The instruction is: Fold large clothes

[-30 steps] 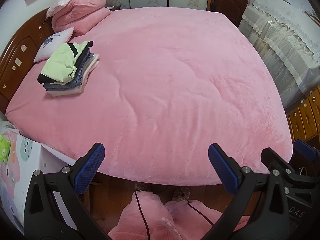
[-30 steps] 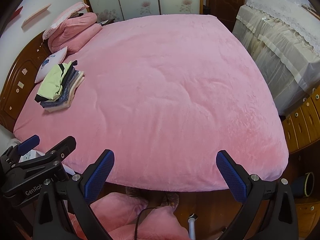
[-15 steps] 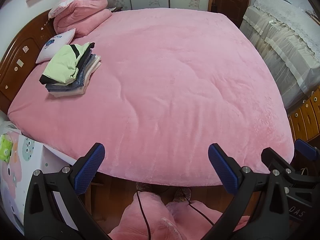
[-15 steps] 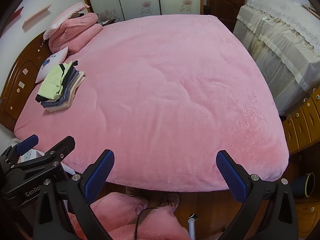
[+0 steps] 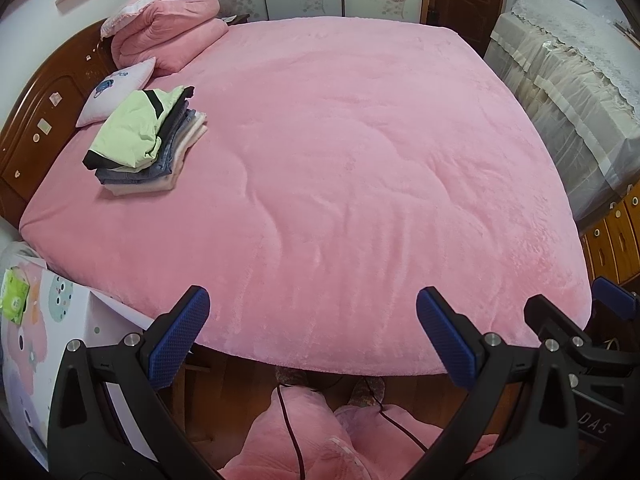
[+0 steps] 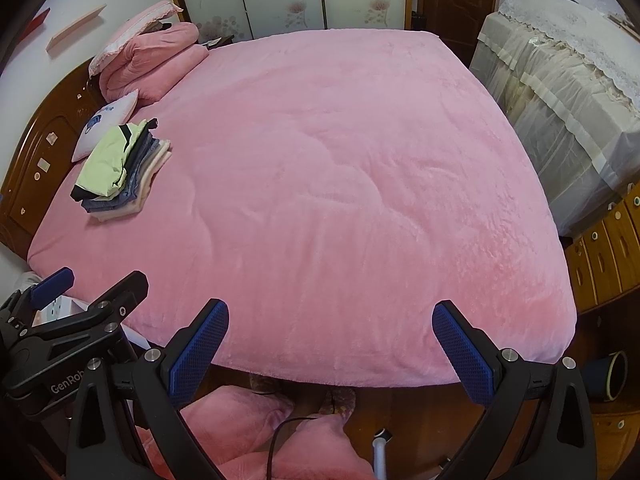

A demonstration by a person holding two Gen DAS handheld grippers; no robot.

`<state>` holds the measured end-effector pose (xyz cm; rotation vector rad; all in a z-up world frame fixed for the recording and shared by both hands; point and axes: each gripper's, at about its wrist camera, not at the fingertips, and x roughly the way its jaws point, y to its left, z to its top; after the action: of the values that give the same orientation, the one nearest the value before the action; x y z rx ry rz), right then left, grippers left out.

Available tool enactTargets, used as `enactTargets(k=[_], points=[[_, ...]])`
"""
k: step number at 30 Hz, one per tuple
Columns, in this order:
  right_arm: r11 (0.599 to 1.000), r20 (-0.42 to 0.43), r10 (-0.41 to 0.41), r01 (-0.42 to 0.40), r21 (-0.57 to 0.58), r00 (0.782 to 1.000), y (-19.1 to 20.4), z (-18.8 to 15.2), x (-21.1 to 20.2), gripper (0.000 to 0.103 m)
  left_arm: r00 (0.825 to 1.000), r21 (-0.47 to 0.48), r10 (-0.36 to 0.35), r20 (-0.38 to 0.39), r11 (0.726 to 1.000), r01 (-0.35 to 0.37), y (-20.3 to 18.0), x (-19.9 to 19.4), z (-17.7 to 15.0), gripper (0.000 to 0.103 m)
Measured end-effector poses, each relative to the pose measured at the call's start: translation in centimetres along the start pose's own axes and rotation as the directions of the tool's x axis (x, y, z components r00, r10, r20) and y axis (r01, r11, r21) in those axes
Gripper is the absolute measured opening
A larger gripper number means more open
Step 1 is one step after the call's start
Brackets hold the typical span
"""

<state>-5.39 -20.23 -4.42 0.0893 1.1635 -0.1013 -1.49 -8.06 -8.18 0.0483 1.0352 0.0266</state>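
Hovering: both grippers hung over the near edge of the bed (image 5: 360, 160), above the floor, neither one touching any fabric.
Left gripper (image 5: 313, 320): jaws spread wide apart, nothing between the blue pads.
Right gripper (image 6: 330, 326): jaws likewise wide apart and empty; it sat just beside the left one.
Clothes: a folded stack (image 5: 148, 140) with a light green garment on top lay on the bed near the headboard (image 5: 36, 120), just beside a small white pillow (image 5: 120, 88), well apart from both grippers.
Bed surface: the pink cover was bare across its middle; no unfolded large garment showed on it.
Stage: judged to be between garments, with the next piece not in view.
Risk, reach: the stack sat at the far left corner, so a stretch across could drag the cover and tip the pile.
Risk, cables: dark leads (image 5: 296, 432) ran past the person's pink-clad legs (image 5: 304, 440) below and could snag a swinging gripper.
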Motion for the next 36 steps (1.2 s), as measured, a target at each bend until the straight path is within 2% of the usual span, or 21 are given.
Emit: enactTargets(k=[36], points=[[1.0,-0.013,0.002,-0.002,-0.003,1.0,-0.37,0.6,0.6,0.103,1.0,0.006,0.0,-0.01,1.0,0.0,0.29,0.41,0.35,0.102]])
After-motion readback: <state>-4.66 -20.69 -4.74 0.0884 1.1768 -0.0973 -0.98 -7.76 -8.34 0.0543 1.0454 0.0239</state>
